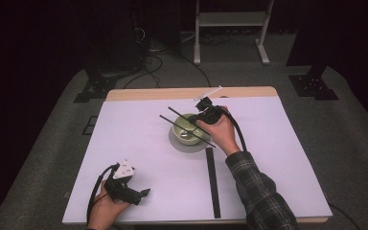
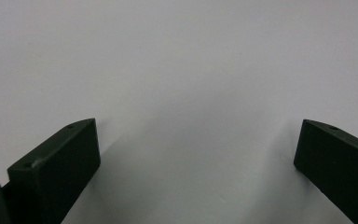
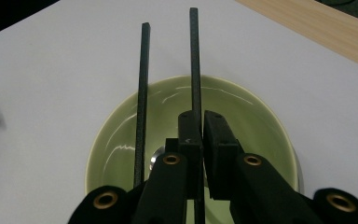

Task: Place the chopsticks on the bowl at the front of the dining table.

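A pale green bowl [image 1: 184,125] [image 3: 261,121] stands on a grey saucer [image 1: 188,146] at the table's middle. Two black chopsticks cross over it. My right gripper [image 1: 196,120] [image 3: 203,114] hangs over the bowl's right side, shut on the farther chopstick [image 1: 177,113] [image 3: 194,56]. The nearer chopstick [image 1: 172,122] [image 3: 142,70] runs parallel beside the jaws; I cannot tell whether it rests on the rim. Something shiny and metal [image 3: 156,154] lies in the bowl, mostly hidden. My left gripper [image 1: 143,194] [image 2: 198,140] rests near the front left edge, open over bare white table.
A long black strip [image 1: 212,182] lies on the white table cover [image 1: 139,143], right of centre, running toward the front edge. A wooden table edge [image 1: 163,93] shows at the back. A plaid sleeve [image 1: 258,191] comes in from the bottom right.
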`<state>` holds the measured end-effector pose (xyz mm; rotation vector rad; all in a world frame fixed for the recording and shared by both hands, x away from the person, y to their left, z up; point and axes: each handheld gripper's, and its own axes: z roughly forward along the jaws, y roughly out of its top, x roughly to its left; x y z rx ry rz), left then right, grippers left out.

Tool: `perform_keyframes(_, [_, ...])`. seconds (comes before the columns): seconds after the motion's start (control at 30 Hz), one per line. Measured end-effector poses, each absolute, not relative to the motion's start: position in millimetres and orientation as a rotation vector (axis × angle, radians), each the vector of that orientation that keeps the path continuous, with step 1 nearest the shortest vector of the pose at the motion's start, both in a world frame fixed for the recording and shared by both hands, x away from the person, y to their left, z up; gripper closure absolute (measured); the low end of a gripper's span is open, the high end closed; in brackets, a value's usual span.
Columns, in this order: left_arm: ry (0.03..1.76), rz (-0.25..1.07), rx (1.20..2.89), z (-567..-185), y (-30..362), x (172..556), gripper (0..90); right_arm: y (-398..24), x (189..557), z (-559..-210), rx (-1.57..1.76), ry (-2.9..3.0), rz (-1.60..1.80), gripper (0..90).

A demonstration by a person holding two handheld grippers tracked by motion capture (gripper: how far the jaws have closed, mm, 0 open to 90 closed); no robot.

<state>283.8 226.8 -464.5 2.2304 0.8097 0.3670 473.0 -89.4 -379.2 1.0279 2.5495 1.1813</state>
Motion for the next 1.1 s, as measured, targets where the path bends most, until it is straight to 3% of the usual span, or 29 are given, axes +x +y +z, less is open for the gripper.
perform_keyframes(0.37, [0.810,0.366,2.230,-464,227,284,0.0,-84,474,-386,1.018,2.562,1.171,85.2])
perform_keyframes(0.57, [0.810,0.367,2.230,-464,227,284,0.0,-88,471,-381,1.018,2.542,1.191,78.3])
perform_keyframes(0.77, [0.809,0.366,2.231,-464,227,284,0.0,-102,458,-372,0.998,2.512,1.233,89.4])
perform_keyframes(1.1, [0.809,0.368,2.230,-465,227,284,0.0,-141,430,-372,1.014,2.491,1.268,89.9])
